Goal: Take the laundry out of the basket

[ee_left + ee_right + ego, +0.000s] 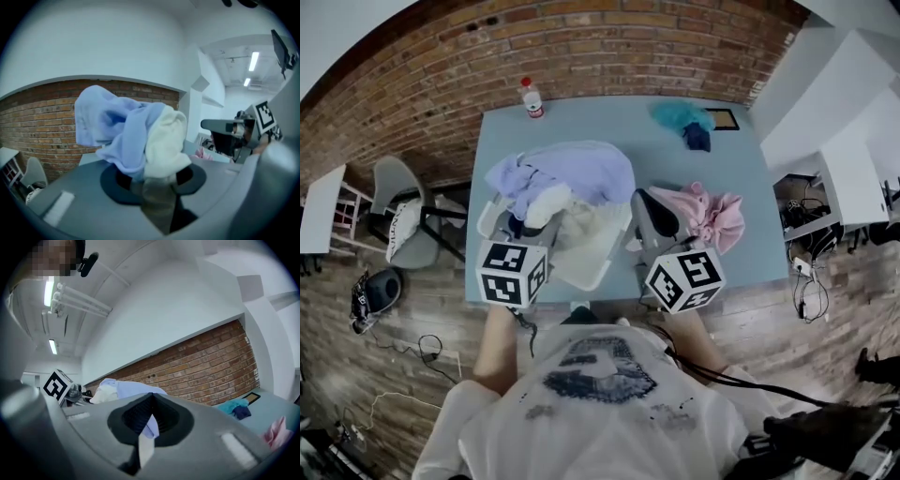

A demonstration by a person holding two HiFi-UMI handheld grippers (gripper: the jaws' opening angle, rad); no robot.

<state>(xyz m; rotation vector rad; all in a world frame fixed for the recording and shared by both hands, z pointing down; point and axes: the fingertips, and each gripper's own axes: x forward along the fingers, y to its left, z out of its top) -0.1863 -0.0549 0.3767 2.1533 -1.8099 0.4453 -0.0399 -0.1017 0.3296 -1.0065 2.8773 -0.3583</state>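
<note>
Laundry (140, 136) — in L hand-held gripper (153, 182)

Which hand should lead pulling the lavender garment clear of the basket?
Probably left: the left gripper clamps most of the lavender garment plus a white cloth; the right gripper pinches only an edge.

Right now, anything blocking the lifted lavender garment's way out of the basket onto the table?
Nothing visible. Left gripper and right gripper both clamp the lavender garment above the basket; bare table lies beyond. The pink garment lies right of the basket.
</note>
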